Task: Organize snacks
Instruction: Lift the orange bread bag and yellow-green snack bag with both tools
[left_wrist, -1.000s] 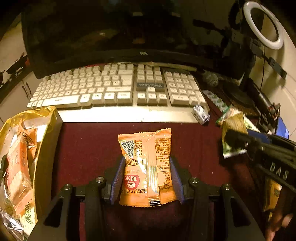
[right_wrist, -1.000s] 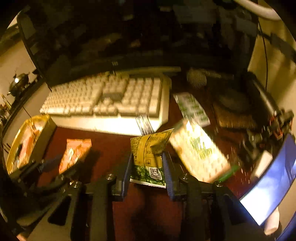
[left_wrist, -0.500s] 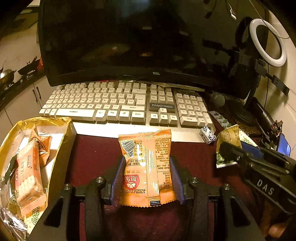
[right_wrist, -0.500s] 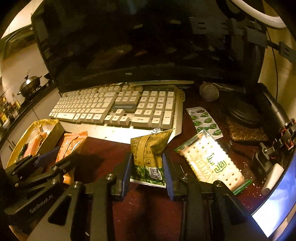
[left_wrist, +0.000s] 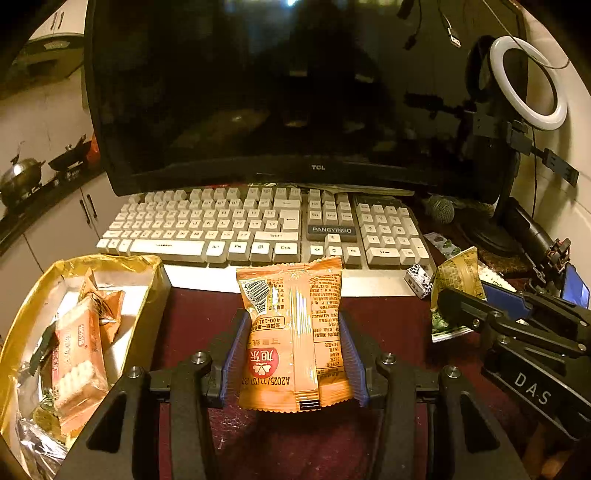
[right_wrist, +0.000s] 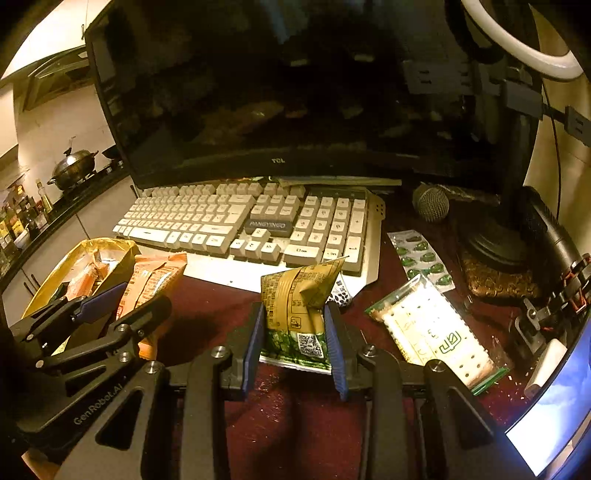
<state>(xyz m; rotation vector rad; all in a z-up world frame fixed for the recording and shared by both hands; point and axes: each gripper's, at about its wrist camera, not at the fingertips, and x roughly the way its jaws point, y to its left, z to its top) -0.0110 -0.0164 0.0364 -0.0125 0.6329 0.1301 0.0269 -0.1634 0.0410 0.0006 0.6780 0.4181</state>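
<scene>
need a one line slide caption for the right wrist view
Right gripper clamps a yellow-green snack packet before the keyboard, cracker pack beside it, left gripper holding an orange packet.

Glossy foil orange packet (left_wrist: 295, 332), gold-foil box (left_wrist: 147, 310)

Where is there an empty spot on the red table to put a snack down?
Bare red table lies between the gold box and the green packet, in front of the keyboard. The right side is crowded: cracker pack, pill strip, microphone. The box already holds snacks.
</scene>
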